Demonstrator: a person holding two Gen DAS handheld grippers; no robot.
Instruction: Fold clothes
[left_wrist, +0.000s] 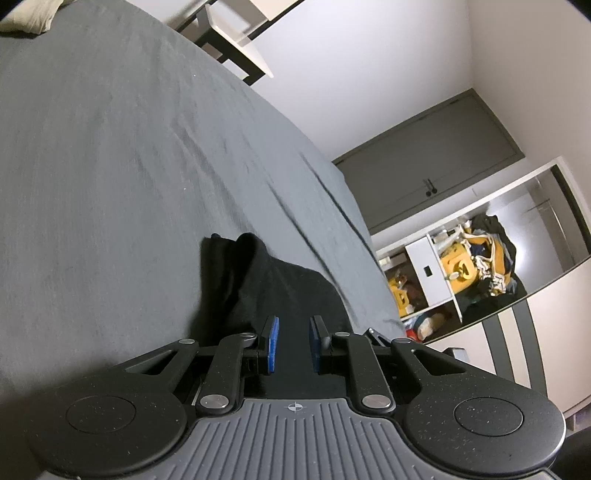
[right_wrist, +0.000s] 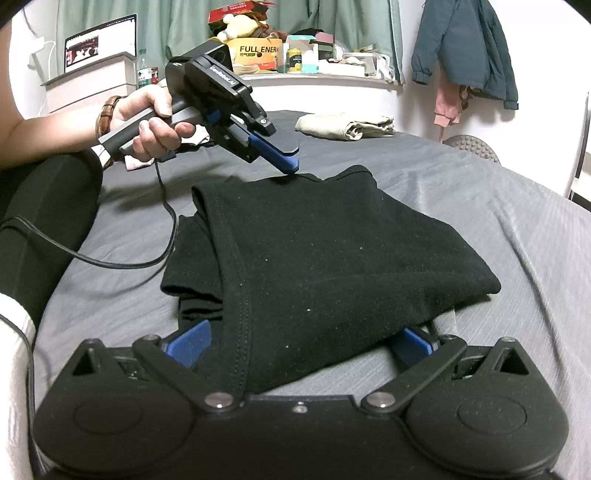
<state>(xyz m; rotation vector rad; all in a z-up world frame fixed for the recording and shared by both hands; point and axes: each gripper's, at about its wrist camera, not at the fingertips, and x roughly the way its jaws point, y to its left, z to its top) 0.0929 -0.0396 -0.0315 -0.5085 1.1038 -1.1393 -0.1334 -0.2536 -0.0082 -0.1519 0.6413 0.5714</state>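
A black shirt (right_wrist: 314, 258) lies on the bed (right_wrist: 517, 240), folded into a thick packet with sleeves tucked under. The right gripper (right_wrist: 299, 343) has its jaws spread wide around the near edge, gripping nothing. The left gripper (right_wrist: 290, 164) hovers over the far edge, jaws parted and empty. Judging by this, either one more fold remains or the packet is done.
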